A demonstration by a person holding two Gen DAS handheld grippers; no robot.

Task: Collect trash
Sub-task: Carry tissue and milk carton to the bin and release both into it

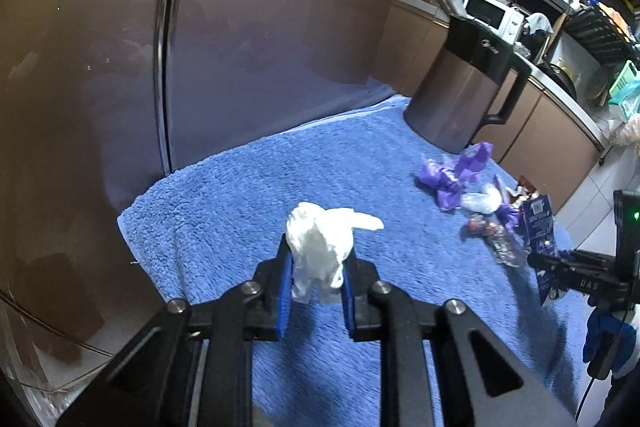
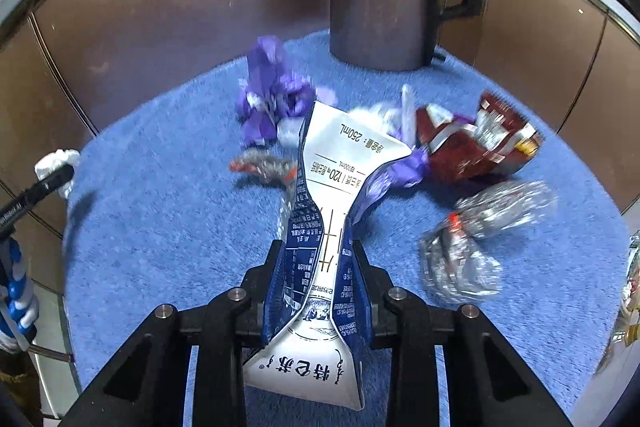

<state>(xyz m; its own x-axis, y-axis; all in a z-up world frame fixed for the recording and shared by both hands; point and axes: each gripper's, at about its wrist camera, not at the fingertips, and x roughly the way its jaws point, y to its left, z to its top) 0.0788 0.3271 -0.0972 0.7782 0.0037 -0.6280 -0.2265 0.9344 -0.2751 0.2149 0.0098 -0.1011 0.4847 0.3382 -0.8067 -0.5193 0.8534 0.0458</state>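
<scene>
My left gripper (image 1: pixel 316 267) is shut on a crumpled white tissue (image 1: pixel 324 247), held just above the blue towel (image 1: pixel 240 195). My right gripper (image 2: pixel 318 267) is shut on a squashed blue-and-white milk carton (image 2: pixel 332 195), its sides pinched in by the pads. The left wrist view shows that carton (image 1: pixel 540 223) and the right gripper at the right edge. In the right wrist view the tissue (image 2: pixel 56 163) and a left finger sit at the far left. Loose trash lies on the towel: purple wrappers (image 2: pixel 272 95), a red snack bag (image 2: pixel 476 143), crushed clear bottles (image 2: pixel 468 243).
A steel kettle with a black handle (image 1: pixel 460 83) stands at the towel's far side. Brown cabinet fronts (image 1: pixel 100 67) curve around behind. A counter with a white microwave (image 1: pixel 492 11) and racks lies far right. A person's blue-gloved hand (image 1: pixel 608 339) holds the right gripper.
</scene>
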